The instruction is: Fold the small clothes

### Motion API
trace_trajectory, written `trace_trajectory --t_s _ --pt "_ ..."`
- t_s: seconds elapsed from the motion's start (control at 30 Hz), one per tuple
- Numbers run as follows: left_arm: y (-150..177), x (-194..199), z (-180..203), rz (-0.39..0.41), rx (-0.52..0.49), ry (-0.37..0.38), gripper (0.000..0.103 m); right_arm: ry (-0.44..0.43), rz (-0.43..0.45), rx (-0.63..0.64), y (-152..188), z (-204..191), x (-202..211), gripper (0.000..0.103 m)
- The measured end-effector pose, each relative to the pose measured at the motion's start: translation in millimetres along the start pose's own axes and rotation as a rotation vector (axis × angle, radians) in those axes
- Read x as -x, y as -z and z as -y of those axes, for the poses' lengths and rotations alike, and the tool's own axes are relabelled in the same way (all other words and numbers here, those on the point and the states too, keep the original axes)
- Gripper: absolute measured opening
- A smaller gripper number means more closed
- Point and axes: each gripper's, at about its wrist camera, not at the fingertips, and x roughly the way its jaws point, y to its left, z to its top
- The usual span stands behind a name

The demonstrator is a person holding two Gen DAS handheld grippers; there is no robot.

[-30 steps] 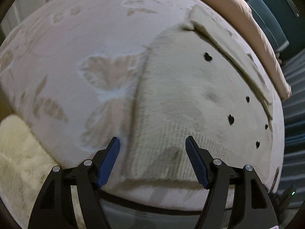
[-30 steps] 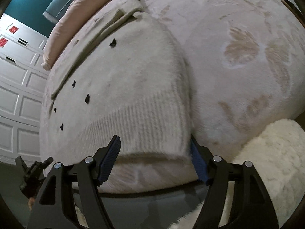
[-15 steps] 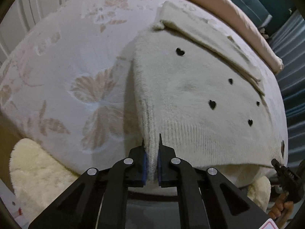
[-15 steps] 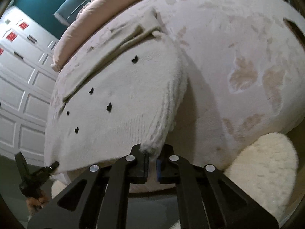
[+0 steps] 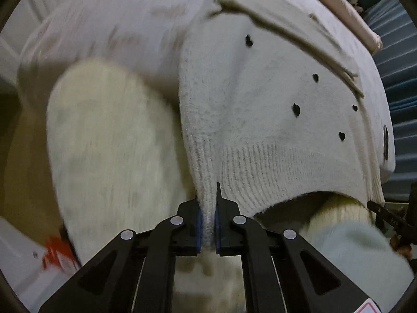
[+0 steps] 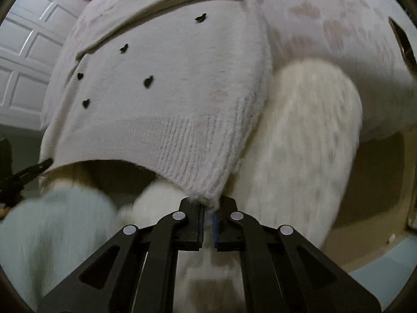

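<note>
Item: cream knit sweater (image 5: 260, 109) with small black hearts, lying on the bed (image 5: 135, 20), its ribbed hem lifted past the bed's near edge; left gripper (image 5: 207, 224) was clamped on one hem corner, right gripper (image 6: 207, 219) on the other. Handling judged best with both corners level and taut, carried forward together. Room lay open over the bed beyond; fluffy white rug (image 6: 307, 135) below.

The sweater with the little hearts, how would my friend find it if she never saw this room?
Start at the big bed with the pale butterfly-patterned cover. The cream fuzzy knitted sweater lies on it, its ribbed bottom edge lifted off by the left gripper and right gripper, each pinching one corner. Unlike the plain white fluffy rug below, it has tiny black hearts.
</note>
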Motion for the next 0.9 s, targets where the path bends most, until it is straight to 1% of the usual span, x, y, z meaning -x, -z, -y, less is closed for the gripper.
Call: trace_trajectory --t_s 0.07,0.13,0.2,0.23,0.27,0.3,0.33,0.37,0.4,0.43,0.47,0.5,0.53,0.57,0.6,0.63,0.67,0.7,0.73,0.77,0.8,0.83,0.87,0.9 --pt "5 4 0 -0.017 0.004 0.001 0.005 -0.01 -0.014 0.014 6 -1 10 0.003" --pt "-10 13 4 0.012 0.004 0.017 0.005 -0.017 0.005 0.016 -4 -1 19 0.003" --pt "-48 30 14 0.099 -0.005 0.058 0.005 -0.034 0.122 0.015 -45 3 40 0.003" --pt "-84 42 24 0.168 -0.032 0.081 0.005 -0.037 0.176 0.015 -63 3 50 0.003" --pt "-108 50 32 0.218 -0.053 0.087 0.005 -0.056 0.285 0.011 -101 6 67 0.003" --pt "-133 57 42 0.272 -0.07 0.097 0.005 -0.065 0.346 0.007 -121 6 75 0.004" --pt "-159 65 51 0.331 -0.085 0.105 0.005 -0.07 0.419 0.003 -148 8 84 0.004" --pt "-198 74 61 0.413 -0.093 0.091 0.006 -0.08 0.491 -0.008 -181 10 91 0.005" --pt "-228 80 68 0.481 -0.072 0.093 0.007 -0.116 0.562 -0.04 -218 15 96 0.007" --pt "-248 81 70 0.518 -0.054 0.12 0.016 -0.131 0.627 -0.073 -241 22 99 0.011" --pt "-279 81 75 0.562 -0.011 0.15 0.023 -0.103 0.68 -0.109 -254 21 100 0.025" --pt "-297 80 75 0.587 0.041 0.135 0.031 -0.053 0.737 -0.161 -268 21 103 0.041" --pt "-309 80 74 0.612 0.098 0.105 0.048 -0.028 0.802 -0.222 -276 24 110 0.046" --pt "-320 82 70 0.643 0.162 0.07 0.054 -0.042 0.852 -0.261 -274 25 116 0.049" --pt "-323 85 64 0.666 0.216 0.063 0.054 -0.07 0.881 -0.286 -269 26 120 0.053" --pt "-322 90 59 0.682 0.235 0.085 0.057 -0.129 0.912 -0.315 -258 30 124 0.057" --pt "-315 94 52 0.704 0.252 0.124 0.072 -0.161 0.919 -0.329 -248 35 126 0.065" --pt "-301 96 44 0.715 0.266 0.135 0.079 -0.182 0.915 -0.332 -237 38 122 0.067" --pt "-290 92 42 0.722 0.273 0.135 0.083 -0.194 0.891 -0.323 -221 41 112 0.069" --pt "-278 85 35 0.707 0.267 0.124 0.084 -0.181 0.867 -0.317 -217 41 103 0.071" --pt "-269 79 27 0.68 0.256 0.105 0.084 -0.145 0.829 -0.321 -208 44 91 0.071" --pt "-259 65 22 0.641 0.244 0.08 0.084 -0.107 0.767 -0.333 -195 50 70 0.071" --pt "-247 43 16 0.583 0.241 0.054 0.084 -0.097 0.719 -0.342 -184 52 53 0.071" --pt "-237 23 11 0.534 0.246 0.047 0.084 -0.093 0.672 -0.357 -178 55 38 0.071"
